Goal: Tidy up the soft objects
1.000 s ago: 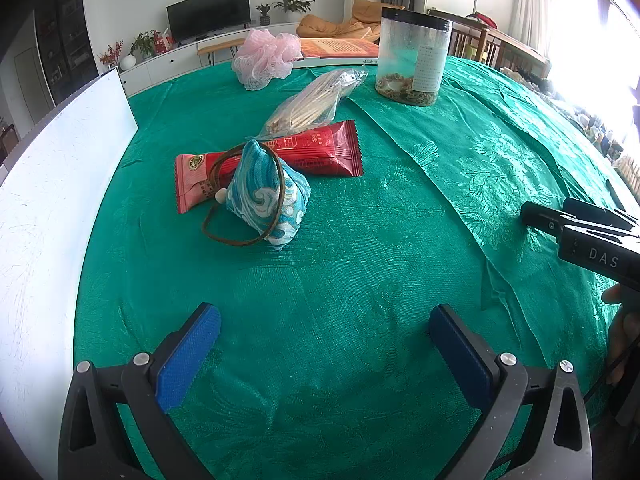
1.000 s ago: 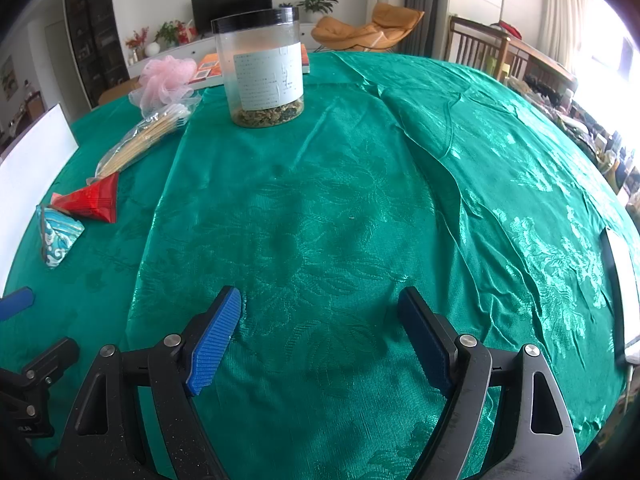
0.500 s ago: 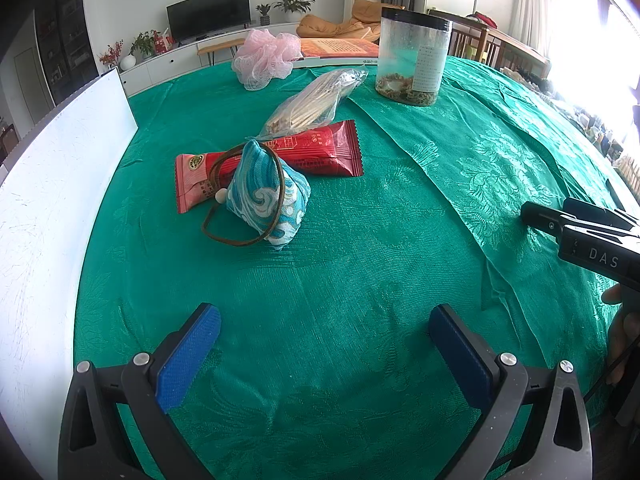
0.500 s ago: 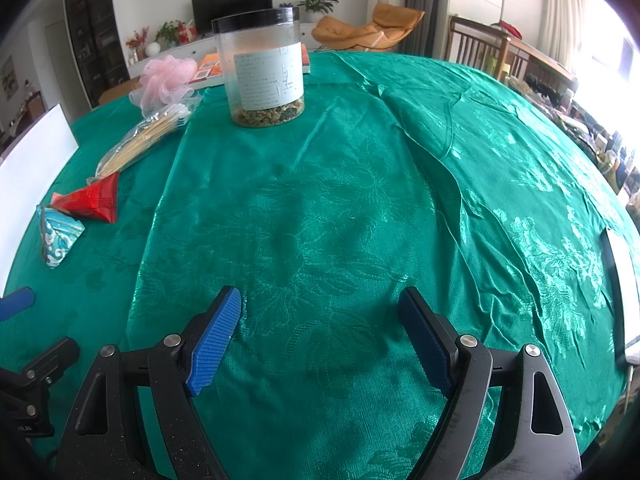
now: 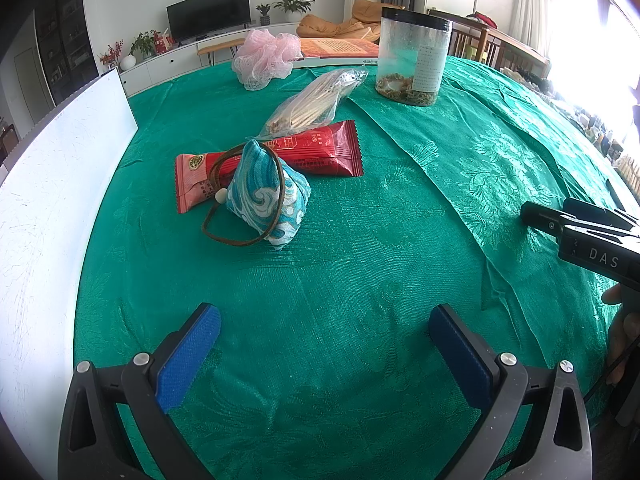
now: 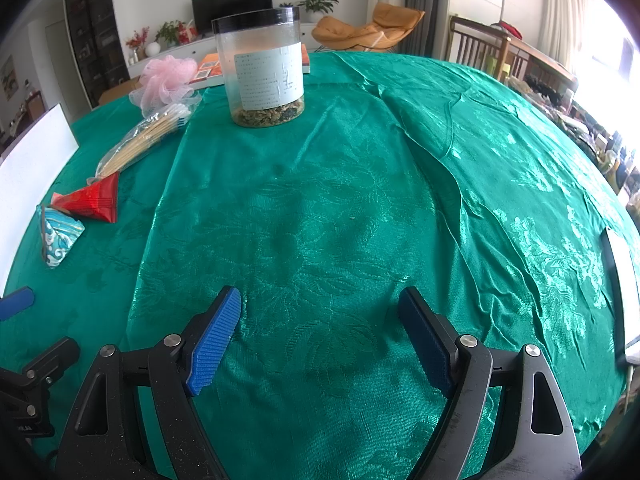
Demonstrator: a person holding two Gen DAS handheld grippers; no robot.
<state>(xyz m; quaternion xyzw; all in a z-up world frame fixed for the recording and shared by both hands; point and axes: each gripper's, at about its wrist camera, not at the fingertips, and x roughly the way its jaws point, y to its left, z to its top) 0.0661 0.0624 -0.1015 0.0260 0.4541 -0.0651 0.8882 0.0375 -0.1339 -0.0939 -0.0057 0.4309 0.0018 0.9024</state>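
Soft objects sit grouped on the far left part of my worktop (image 5: 360, 264), which is covered in a green patterned cloth with creases running across its right side. A white board (image 5: 48, 184) stands along the left edge. Next in size, a clear jar (image 6: 262, 66) with a black lid and a paper label stands upright toward the far side, with dried bits in its bottom. Behind it lies an orange book (image 5: 336, 48), flat on the cloth. A pink mesh bath pouf (image 5: 266, 58) rests at the far edge, just beside the book. In front of the pouf lies a clear bag of cotton swabs (image 5: 316, 102), its near end touching a red snack packet (image 5: 280, 158). A teal patterned pouch (image 5: 266, 196), shaped like a pyramid, stands on the near part of that packet, with a brown cord (image 5: 224, 236) looped around it and a small pale bead on the cord.

My left hand-held gripper (image 5: 324, 348) hovers low over bare cloth, well short of the pouch, its blue pads spread wide with nothing between them. My right hand-held gripper (image 6: 320, 336) is likewise spread wide and empty, over the cloth to the right of the group, and its black body shows at the right edge of the left wrist view.
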